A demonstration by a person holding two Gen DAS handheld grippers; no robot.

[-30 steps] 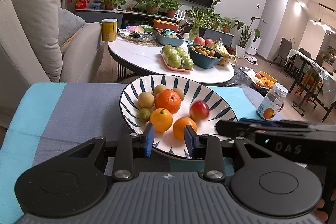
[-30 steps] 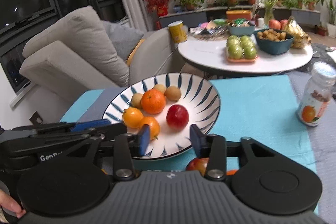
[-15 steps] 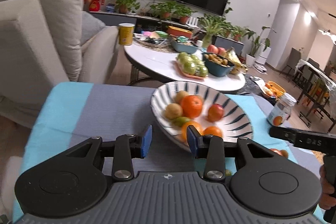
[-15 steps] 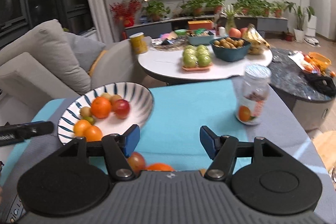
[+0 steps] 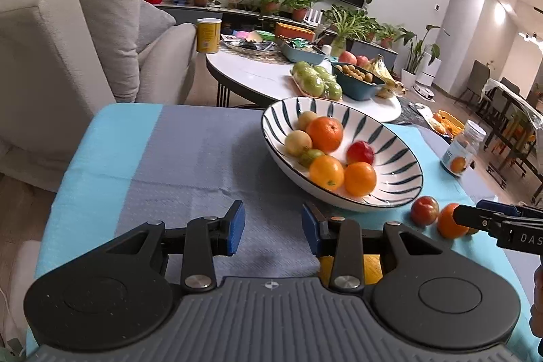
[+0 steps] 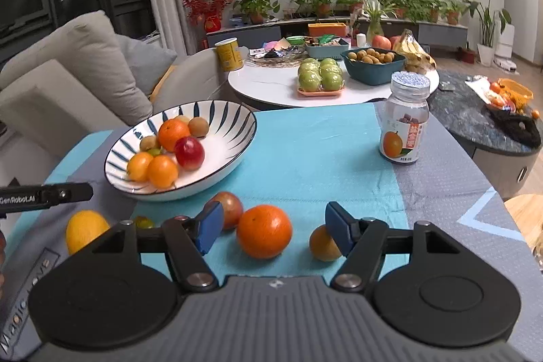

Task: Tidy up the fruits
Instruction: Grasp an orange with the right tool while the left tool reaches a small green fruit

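1. Both tools are sitting in my hands with nothing between their blue pads. My left gripper (image 5: 273, 229) is standing partly spread over bare grey-blue cloth at the lower centre of the left view. Its figure rose from 17 to 22 earlier in the last second, so its jaws have just been opening; nothing is lying between them.
2. My right gripper (image 6: 274, 228) is standing spread wide at the lower centre of the right view, and a large orange (image 6: 264, 235) is lying on the cloth in the gap, touching neither pad.
3. Loose fruit is lying around that orange: a reddish fruit (image 6: 230, 207) just behind the left pad, a small yellow-brown fruit (image 6: 322, 245) beside the right pad, a lemon-yellow fruit (image 6: 86, 228) at lower left, and a small green fruit (image 6: 144, 222) partly hidden beside it.
4. A striped bowl (image 6: 224, 121) is sitting left of centre, holding oranges, a red apple (image 6: 189, 152) and small brown fruits.
5. A lidded jar (image 6: 405, 121) is standing upright at right of centre, well apart from the bowl.
6. A white round table (image 6: 268, 87) is showing behind, carrying more fruit.
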